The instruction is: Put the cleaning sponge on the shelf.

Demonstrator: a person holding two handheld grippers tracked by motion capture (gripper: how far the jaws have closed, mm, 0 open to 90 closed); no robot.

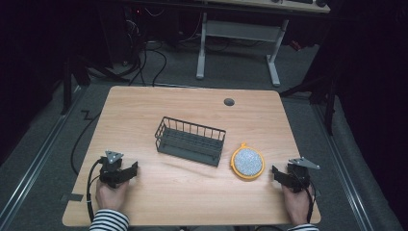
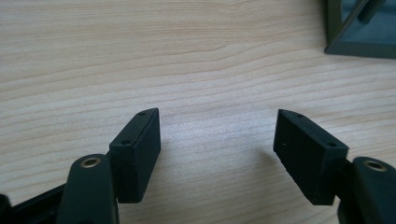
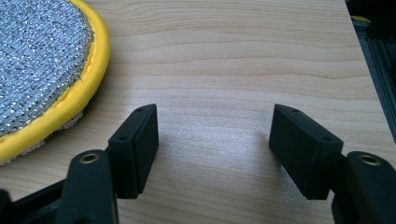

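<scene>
A round scouring pad (image 1: 247, 162), silver mesh face with a yellow rim, lies flat on the wooden table (image 1: 192, 197) toward its right side, just left of the right gripper (image 1: 276, 172) and apart from it. In the right gripper view the pad (image 3: 42, 65) sits at upper left, its rim near the left jaw tip without touching; bare wood lies between the jaws. A dark wire basket (image 1: 190, 140) stands mid-table, upright, just left of the pad with a narrow gap between them; a corner of it (image 2: 362, 39) appears at upper right in the left gripper view. A small grey grommet (image 1: 229, 102) marks the far table edge. Nothing lies between the right gripper and the pad. The left gripper (image 1: 132, 168) rests low near the front left of the table, well apart from the basket. Both grippers point inward toward the table's middle, each held by a hand (image 1: 111, 195) entering from the near edge in a striped sleeve (image 1: 109, 221). Both sets of jaws are spread wide and grasp nothing.
</scene>
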